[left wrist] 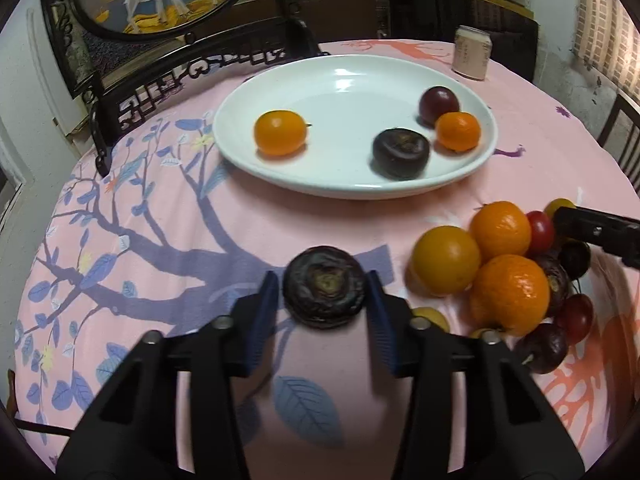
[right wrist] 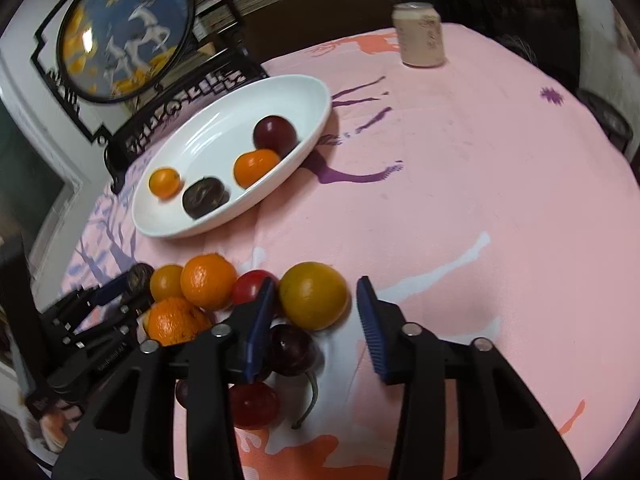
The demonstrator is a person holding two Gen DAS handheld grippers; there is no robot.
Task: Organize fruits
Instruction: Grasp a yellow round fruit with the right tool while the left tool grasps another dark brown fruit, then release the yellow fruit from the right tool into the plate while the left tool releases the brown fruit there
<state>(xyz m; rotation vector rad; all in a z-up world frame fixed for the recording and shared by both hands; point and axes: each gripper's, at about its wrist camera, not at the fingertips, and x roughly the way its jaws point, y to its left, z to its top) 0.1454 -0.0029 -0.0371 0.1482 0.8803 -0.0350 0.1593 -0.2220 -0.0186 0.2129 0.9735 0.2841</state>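
While the table (left wrist: 280, 224) with its pink printed cloth fills both views, the white plate (left wrist: 320, 80) in the upper middle of the left wrist view holds only four fruits: a small orange one (left wrist: 280, 132) at its left, a dark wrinkled one (left wrist: 401, 153) at its front, a dark red plum (left wrist: 439, 105) and a small mandarin (left wrist: 457, 131) at its right rim. My read: well under half done.

Left to move: the pile at right of that view, off the plate. Two mandarins (left wrist: 510, 294), a yellow-orange fruit (left wrist: 446, 260), several dark red cherry-like ones (left wrist: 540, 231) and dark wrinkled ones, packed touching.

Left hand-held gripper (left wrist: 324, 290), lower centre: jaws spread around a dark wrinkled fruit (left wrist: 324, 286) lying on the cloth; contact with the pads can't be told, looks not clamped.

Right hand-held gripper (right wrist: 316, 314), lower centre of the right wrist view: jaws spread, bracketing a yellow-orange fruit (right wrist: 313, 295) at the pile's edge, not pinching it.

Can (left wrist: 472, 53) at upper right, well apart, not involved.
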